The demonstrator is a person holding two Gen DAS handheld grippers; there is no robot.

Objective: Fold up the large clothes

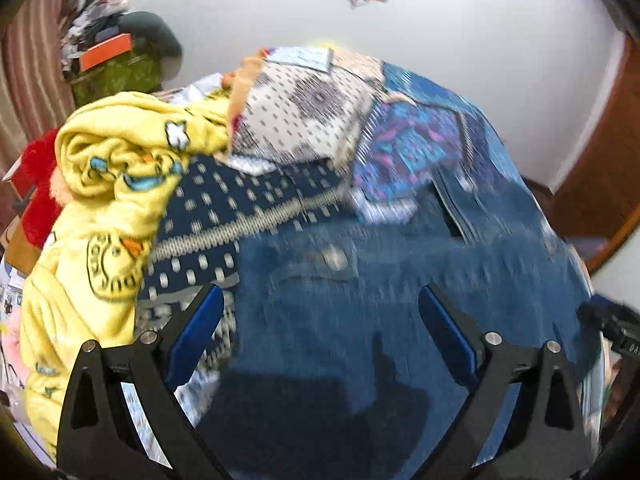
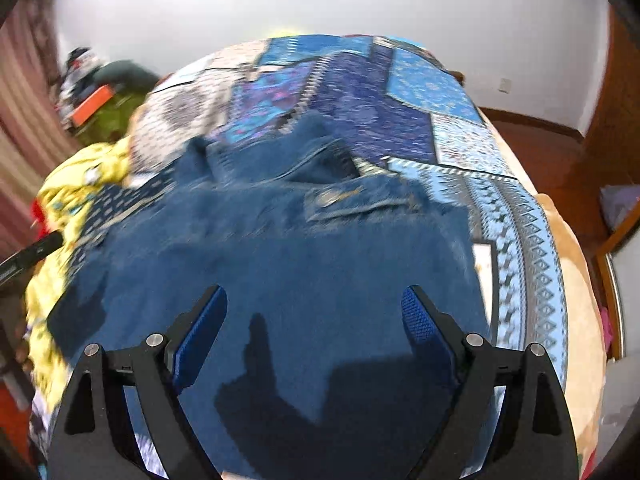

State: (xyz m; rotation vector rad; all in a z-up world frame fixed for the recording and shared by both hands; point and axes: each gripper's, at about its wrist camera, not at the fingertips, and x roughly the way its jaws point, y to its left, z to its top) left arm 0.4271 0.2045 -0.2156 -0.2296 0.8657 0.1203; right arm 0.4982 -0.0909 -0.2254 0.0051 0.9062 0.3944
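Note:
A blue denim garment [image 1: 360,312] lies spread on a patchwork bedspread [image 1: 404,148]; a metal button [image 1: 334,257] shows on it. My left gripper [image 1: 320,300] hangs open just above the denim, nothing between its blue pads. In the right wrist view the same denim garment [image 2: 288,280] fills the middle, with a button tab [image 2: 340,198] and a folded part behind it. My right gripper [image 2: 314,300] is open over the denim and holds nothing. The frames are blurred by motion.
A crumpled yellow printed garment [image 1: 104,208] lies at the left of the bed, also in the right view [image 2: 76,196]. A red item [image 1: 40,184] sits beyond it. A cluttered stand [image 1: 108,60] is by the curtain. The bedspread [image 2: 440,92] ends at the bed's right edge above a wooden floor [image 2: 560,160].

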